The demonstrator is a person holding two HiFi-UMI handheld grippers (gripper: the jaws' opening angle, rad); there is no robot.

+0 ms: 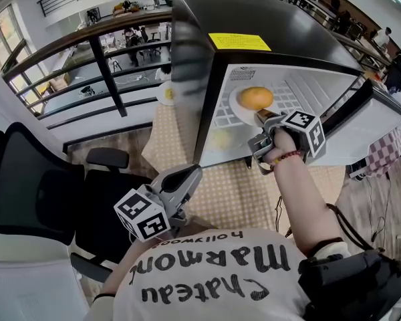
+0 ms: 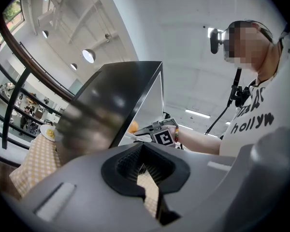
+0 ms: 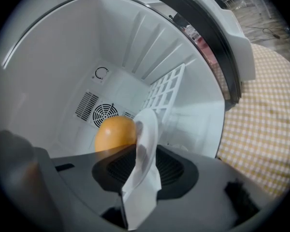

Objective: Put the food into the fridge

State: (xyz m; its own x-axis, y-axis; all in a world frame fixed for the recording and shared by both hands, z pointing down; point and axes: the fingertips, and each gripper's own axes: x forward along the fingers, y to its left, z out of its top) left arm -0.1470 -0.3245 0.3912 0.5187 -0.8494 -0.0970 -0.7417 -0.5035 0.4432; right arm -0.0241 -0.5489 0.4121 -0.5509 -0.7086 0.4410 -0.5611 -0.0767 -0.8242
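A small black fridge (image 1: 254,19) stands with its door (image 1: 381,112) swung open to the right. My right gripper (image 1: 264,120) reaches into the white inside and is shut on the rim of a white plate (image 1: 237,109). An orange (image 1: 256,97) lies on that plate. In the right gripper view the plate (image 3: 146,144) stands edge-on between the jaws, with the orange (image 3: 113,133) just left of it. My left gripper (image 1: 187,178) hangs low near the person's chest, left of the fridge. Its jaws are together with nothing held (image 2: 144,154).
The fridge sits on a table with a checked cloth (image 3: 261,129). A second plate of food (image 1: 166,93) lies on the table behind the fridge's left side. A white wire shelf (image 3: 166,93) and fan vent (image 3: 105,114) line the inside. A black office chair (image 1: 27,172) stands at the left by a railing (image 1: 100,52).
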